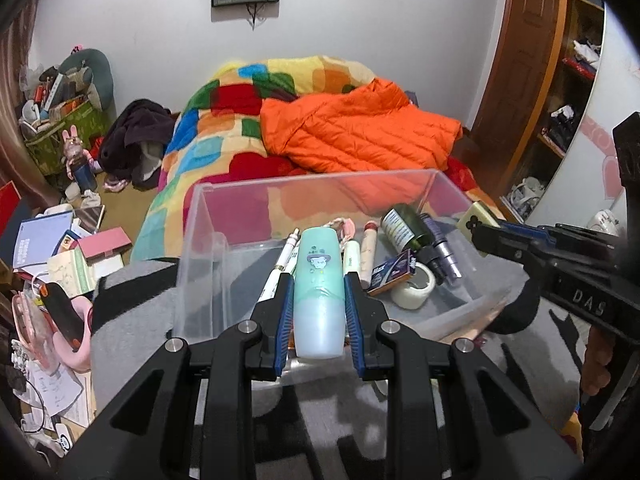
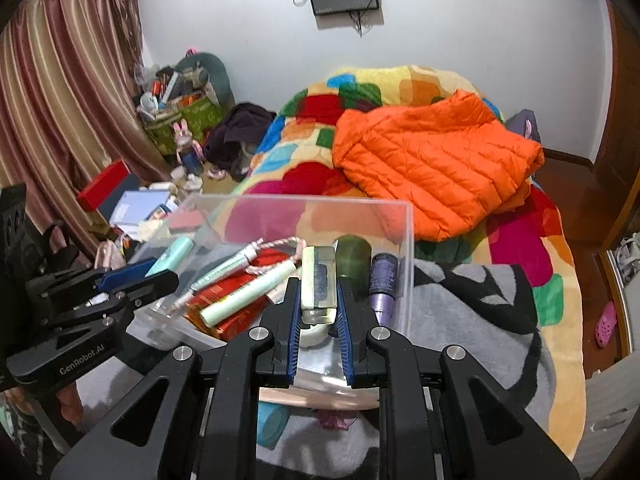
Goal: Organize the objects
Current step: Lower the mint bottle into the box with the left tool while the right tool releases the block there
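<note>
My left gripper (image 1: 319, 277) is shut on a mint green bottle (image 1: 319, 300) with a cartoon figure, which it holds over the near edge of a clear plastic box (image 1: 200, 216). The right wrist view shows this left gripper (image 2: 160, 274) and the mint green bottle (image 2: 174, 254) at the box's left side. My right gripper (image 2: 318, 280) is shut on a small pale yellow block (image 2: 318, 276) above the clear plastic box (image 2: 410, 236). From the left wrist view the right gripper (image 1: 478, 234) and its pale yellow block (image 1: 476, 214) hang over the box's right rim.
In the box lie a dark green bottle (image 1: 404, 228), a tape roll (image 1: 414, 290), a purple tube (image 2: 382, 280), a red packet (image 2: 236, 280) and several pens. The box rests on a grey blanket (image 1: 132, 320) on a bed with an orange jacket (image 1: 360, 128). Clutter (image 1: 60, 248) covers the floor on the left.
</note>
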Motion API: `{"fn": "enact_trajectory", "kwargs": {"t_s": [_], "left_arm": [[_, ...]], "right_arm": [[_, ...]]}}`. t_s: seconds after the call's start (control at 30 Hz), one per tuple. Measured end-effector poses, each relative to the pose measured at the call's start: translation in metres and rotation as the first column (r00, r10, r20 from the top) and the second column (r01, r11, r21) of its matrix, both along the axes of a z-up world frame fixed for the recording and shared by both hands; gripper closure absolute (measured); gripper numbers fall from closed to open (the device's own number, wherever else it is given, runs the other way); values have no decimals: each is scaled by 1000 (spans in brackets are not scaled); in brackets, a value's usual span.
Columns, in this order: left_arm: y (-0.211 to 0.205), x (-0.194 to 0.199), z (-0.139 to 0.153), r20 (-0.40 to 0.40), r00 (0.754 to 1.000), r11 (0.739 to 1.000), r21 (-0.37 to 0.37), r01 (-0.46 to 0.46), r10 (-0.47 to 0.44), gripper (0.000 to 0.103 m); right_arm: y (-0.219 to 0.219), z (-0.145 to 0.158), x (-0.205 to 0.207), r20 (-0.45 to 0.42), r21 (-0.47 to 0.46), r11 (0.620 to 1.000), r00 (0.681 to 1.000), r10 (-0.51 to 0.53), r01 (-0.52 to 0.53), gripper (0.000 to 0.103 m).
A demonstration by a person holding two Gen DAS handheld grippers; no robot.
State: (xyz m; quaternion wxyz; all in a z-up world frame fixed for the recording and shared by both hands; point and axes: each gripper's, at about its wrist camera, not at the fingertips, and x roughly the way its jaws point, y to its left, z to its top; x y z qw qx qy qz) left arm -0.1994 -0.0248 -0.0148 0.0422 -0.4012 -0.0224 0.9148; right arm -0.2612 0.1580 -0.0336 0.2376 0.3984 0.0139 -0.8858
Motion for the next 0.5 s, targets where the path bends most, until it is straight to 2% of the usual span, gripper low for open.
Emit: {"fn": "enact_trajectory", "kwargs": {"t_s": [0.33, 0.5], "left_arm": [[-1, -22, -22, 63, 998, 1000, 12, -13, 12, 79], [-2, -21, -23, 59, 998, 1000, 16, -13, 12, 79]], "right_arm": [[-18, -26, -17, 62, 59, 998, 998, 24, -27, 88], [-22, -28, -17, 66, 78, 996, 997, 37, -42, 87]]}}
